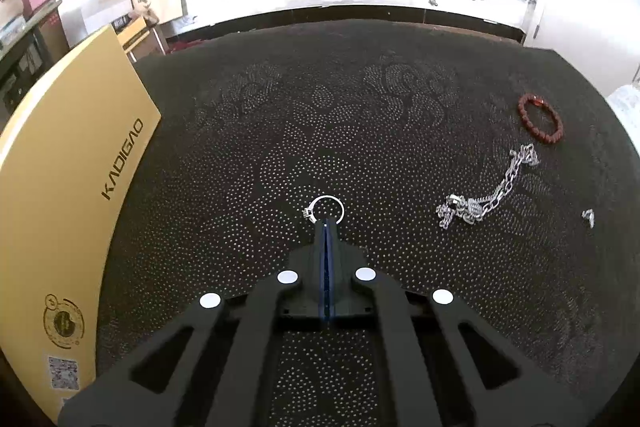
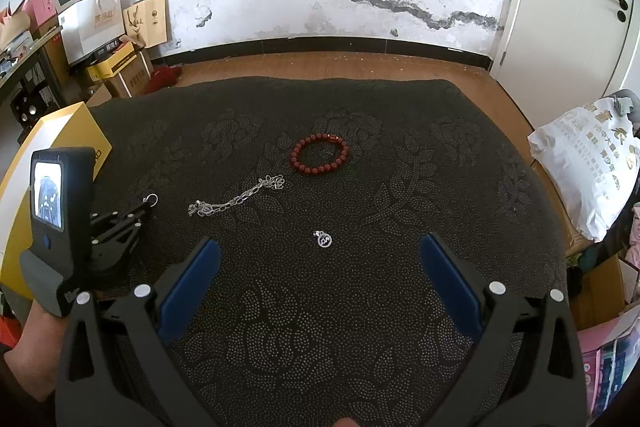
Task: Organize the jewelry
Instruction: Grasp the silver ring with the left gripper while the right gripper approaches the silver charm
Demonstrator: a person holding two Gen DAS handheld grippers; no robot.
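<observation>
The step in hand looks like the first pickup: the left tool (image 1: 327, 223) has its two fingers pressed together on the band of a silver ring (image 1: 326, 209), and the ring stands out past the fingertips, over the dark patterned table (image 1: 360, 131). In the right wrist view the same ring (image 2: 152, 199) shows at the tip of the left tool (image 2: 146, 205), apparently lifted clear of the cloth, though contact cannot be ruled out.

Taking the yellow box (image 1: 76, 195) as landmark: the ring is to the right of the box, near it; the silver chain (image 1: 486, 197) lies farther right, the red bead bracelet (image 1: 541, 123) beyond that, and a small silver pendant (image 1: 589, 217) farthest from the box.

The ring's hoop faces the left camera almost flat, with its setting on the side toward the box. The chain's long axis runs diagonally, its bunched end nearer the box and its other end toward the bracelet.

The right tool (image 2: 320, 259) hangs wide open above the table, holding nothing, with the pendant (image 2: 323, 239) lying just ahead between its fingers.

The next move is probably carrying the ring to the box; that calls for a steady pinch, since so thin a band could twist out. The box's opening is not visible here.
</observation>
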